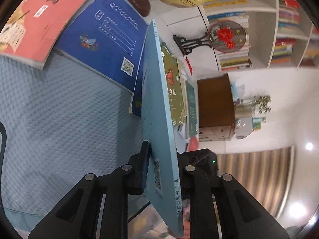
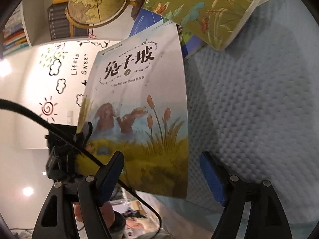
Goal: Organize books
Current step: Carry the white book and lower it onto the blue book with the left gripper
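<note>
The quilted blue desk cover (image 1: 59, 123) is filling the left of the left wrist view. Upright at centre, a thin pale-blue book (image 1: 157, 107) is sitting clamped in the left tool (image 1: 162, 171); light and floppy, it is best held near the spine. The right tool (image 2: 161, 177) is gaping wide, gripping nothing.
</note>
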Motion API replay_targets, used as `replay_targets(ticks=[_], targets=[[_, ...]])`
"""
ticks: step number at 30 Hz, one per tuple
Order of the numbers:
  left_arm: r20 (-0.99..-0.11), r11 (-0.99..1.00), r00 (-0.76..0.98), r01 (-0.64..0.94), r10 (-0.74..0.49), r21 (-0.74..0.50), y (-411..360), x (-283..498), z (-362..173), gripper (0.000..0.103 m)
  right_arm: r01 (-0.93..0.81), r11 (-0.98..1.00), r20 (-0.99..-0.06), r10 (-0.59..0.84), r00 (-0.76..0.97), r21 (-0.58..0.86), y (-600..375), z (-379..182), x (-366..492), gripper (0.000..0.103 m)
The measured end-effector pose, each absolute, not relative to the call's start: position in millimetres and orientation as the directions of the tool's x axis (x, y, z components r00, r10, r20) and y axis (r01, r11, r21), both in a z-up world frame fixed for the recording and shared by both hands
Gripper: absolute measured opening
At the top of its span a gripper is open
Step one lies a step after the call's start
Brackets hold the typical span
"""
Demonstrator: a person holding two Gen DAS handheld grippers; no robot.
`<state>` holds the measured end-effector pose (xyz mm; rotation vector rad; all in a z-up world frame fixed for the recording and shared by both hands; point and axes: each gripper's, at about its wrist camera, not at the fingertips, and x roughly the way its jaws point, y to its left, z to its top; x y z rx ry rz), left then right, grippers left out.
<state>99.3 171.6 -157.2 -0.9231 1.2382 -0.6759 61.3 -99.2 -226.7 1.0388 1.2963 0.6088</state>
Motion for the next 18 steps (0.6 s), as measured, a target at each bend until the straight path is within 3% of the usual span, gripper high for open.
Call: replay_targets(ticks=[3,5,8,12,18], targets=[[-0.445,0.435,0.224,-0.094,-0.867,-0.895,180,103,-164,0.015,0.166,0.423,-0.451,0.867,0.212,0.891,-99,-228,62,0.076],[-0.418,0.4,0.221,-0.123,-0.881,-0.908,183,106,-169,0.015,0.17,0.394,-0.423,0.881,0.212,0.903,-91,-232,61,0.061],[-0.472,0.459,0.228,-0.11,-0.852,-0.882,185,105,-166,0.013,0.182,0.37,-0.404,0.89,0.212,0.911,-86,-236,62,0.049],[-0.624,0.633,0.231,-0.041,-0.746,-0.773,184,104,-155,0.013,0.099,0.472,-0.482,0.85,0.212,0.876,-81,-215,61,0.026],[-0.732,0.787,0.297,0.146,-0.613,-0.6,180,90,-119,0.013,-0.208,0.74,-0.702,0.672,0.234,0.639,-36,-145,63,0.024]])
